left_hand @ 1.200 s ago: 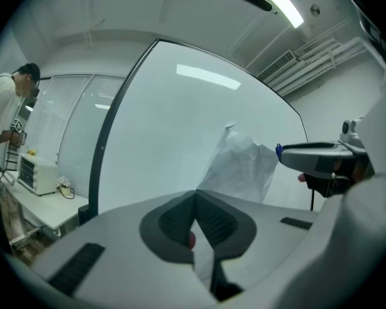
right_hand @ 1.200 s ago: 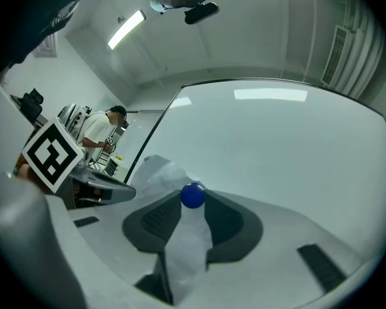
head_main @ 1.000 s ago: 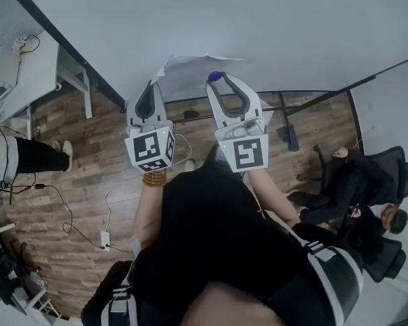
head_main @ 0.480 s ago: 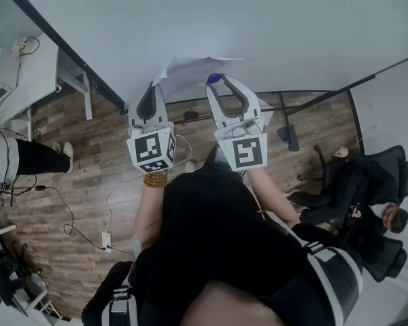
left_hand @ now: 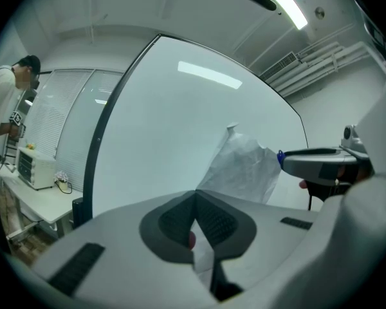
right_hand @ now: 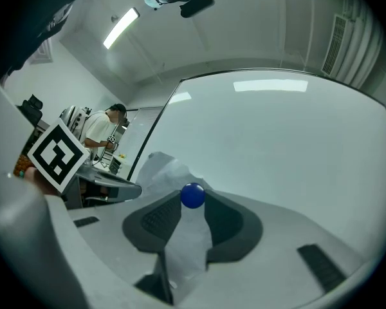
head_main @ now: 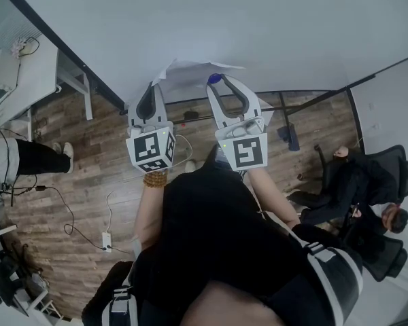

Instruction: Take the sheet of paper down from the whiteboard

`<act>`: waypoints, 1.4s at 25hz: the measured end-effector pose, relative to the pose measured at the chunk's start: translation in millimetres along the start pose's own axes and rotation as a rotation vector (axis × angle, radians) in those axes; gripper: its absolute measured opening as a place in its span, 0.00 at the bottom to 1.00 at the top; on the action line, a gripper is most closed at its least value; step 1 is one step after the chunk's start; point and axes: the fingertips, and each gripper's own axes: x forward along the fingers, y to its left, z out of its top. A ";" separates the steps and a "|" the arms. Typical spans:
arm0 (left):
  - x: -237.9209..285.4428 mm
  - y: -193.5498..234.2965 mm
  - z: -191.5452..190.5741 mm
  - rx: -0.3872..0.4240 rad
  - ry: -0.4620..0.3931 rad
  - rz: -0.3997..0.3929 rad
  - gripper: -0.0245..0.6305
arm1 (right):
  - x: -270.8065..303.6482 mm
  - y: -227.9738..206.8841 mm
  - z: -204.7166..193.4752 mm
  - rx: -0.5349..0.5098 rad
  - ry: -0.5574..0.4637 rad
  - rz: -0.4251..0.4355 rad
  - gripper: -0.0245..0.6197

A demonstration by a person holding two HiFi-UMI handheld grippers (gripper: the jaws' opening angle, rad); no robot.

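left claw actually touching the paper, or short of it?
Touching. The left gripper view shows the left claw shut, with the paper's lower edge pinched between its pads and coming out below them.

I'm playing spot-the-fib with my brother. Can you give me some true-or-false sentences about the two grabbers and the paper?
1. The left gripper is pinching the sheet of paper. True.
2. The floor is made of wooden planks. True.
3. The right gripper holds a red ball. False: its jaws are closed on a round blue magnet.
4. The paper lies flat on the floor. False: it is up at the whiteboard, crumpled, with both grippers at it.
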 end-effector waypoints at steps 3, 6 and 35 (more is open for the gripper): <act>-0.1 1.1 1.9 -0.002 -0.001 0.002 0.05 | -0.5 -0.8 2.1 -0.003 0.000 -0.006 0.21; -0.4 1.4 1.8 -0.004 0.000 0.001 0.05 | -0.4 -0.8 1.1 -0.007 0.009 -0.008 0.21; -2.2 1.8 10.9 -0.008 -0.028 0.008 0.05 | -8.5 -34.0 -1.0 -0.044 0.006 -0.100 0.21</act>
